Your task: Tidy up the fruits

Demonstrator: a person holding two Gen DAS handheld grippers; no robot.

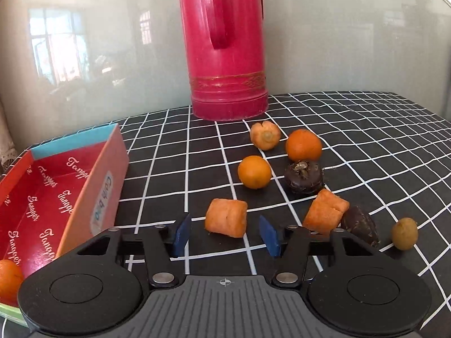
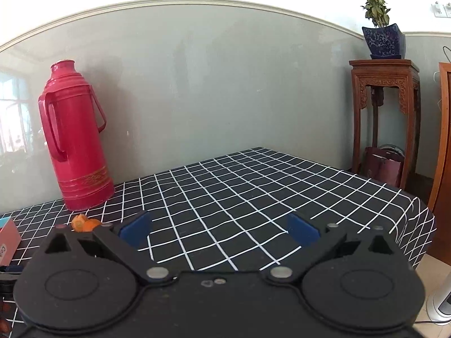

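Observation:
In the left wrist view my left gripper is open, its blue pads either side of an orange carrot chunk lying just ahead on the checked cloth. Further on lie a second carrot chunk, a carrot top, two oranges, two dark water chestnuts and a small greenish fruit. A red open box at the left holds one orange. My right gripper is open and empty above bare cloth; carrot pieces show at its left.
A tall red thermos stands at the back by the grey wall; it also shows in the right wrist view. The table's right edge drops off near a wooden stand bearing a potted plant.

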